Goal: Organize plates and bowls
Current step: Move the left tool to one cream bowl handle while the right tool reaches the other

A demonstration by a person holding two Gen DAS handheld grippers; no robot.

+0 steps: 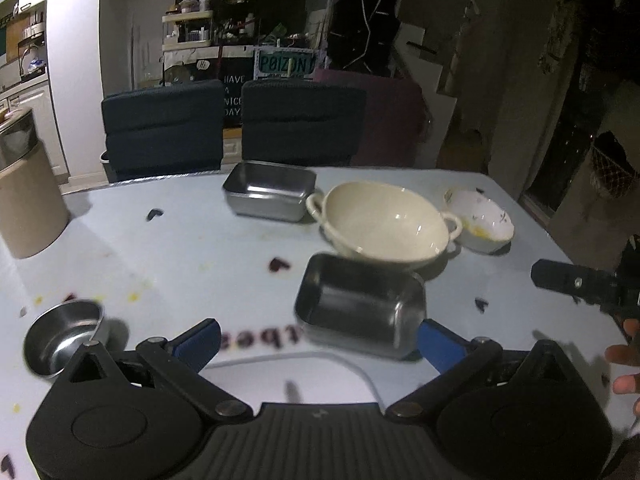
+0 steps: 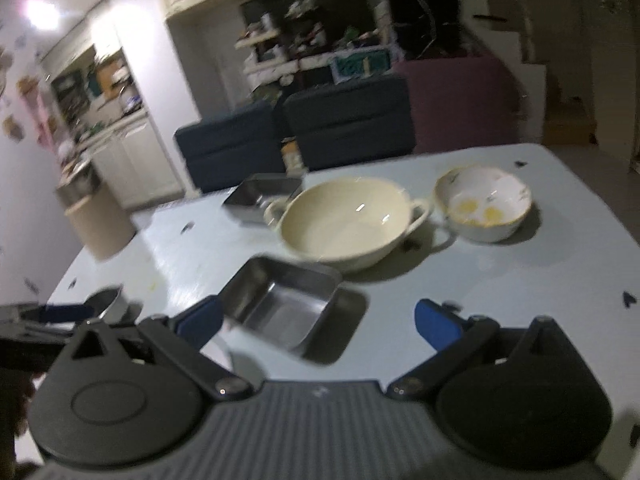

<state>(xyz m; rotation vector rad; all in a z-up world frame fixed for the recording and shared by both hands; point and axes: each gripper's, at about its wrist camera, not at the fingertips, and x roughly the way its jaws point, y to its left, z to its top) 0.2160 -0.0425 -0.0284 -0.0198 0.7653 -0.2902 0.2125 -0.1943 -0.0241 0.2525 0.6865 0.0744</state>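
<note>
A steel rectangular tray rests on the pale table just ahead of both grippers. Beyond it stands a cream two-handled bowl, and to its right a white patterned bowl with yellow residue. A second steel tray lies at the far edge. A small round steel bowl sits near left. My left gripper is open, nothing between its blue pads. My right gripper is wide open beside the near tray, not touching it.
A beige bin stands off the table's left side. Two dark blue chairs face the far edge. Dark red and yellow stains dot the tabletop. A hand shows at the right edge.
</note>
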